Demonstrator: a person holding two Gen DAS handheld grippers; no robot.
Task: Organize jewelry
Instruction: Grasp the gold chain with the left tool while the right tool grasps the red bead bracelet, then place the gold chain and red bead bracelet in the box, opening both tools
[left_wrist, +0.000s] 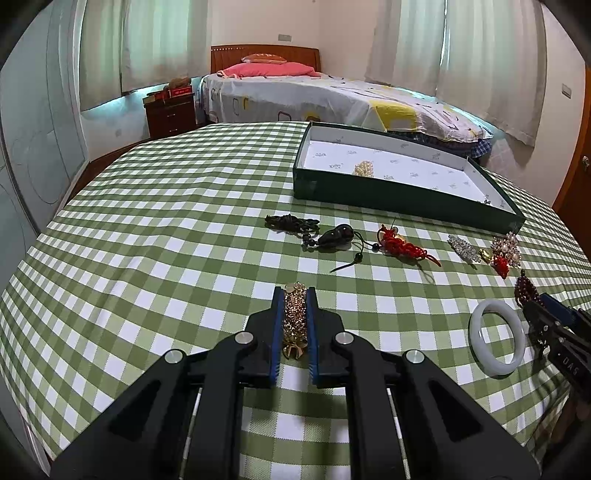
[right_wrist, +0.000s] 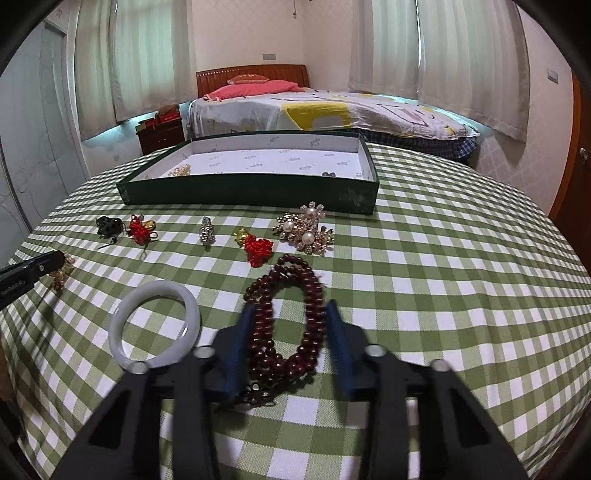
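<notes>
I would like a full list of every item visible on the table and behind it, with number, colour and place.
Shallow green box: 1, white lining, far side of table.
Gold trinket: 1, inside box.
Black cord pendant: 1, left of row.
Red knot charms: 2, in row.
Crystal clip: 1, silver.
Pearl brooch: 1, gold.
White jade bangle: 1, near edge.
Checked tablecloth: green-white.
Bed: behind.
Left gripper: shut on gold chain piece.
Right gripper: open around dark red bead bracelet.

Woven checked tablecloth (right_wrist: 443, 258) looked matt and coarse. The white bangle (right_wrist: 155, 325) gleamed smooth, stone-like. Dark red beads (right_wrist: 291, 314) shone glossy. Gold piece (left_wrist: 294, 317) glittered, metallic and rough. The tray (right_wrist: 251, 192) showed matt card, printed paper inside.
</notes>
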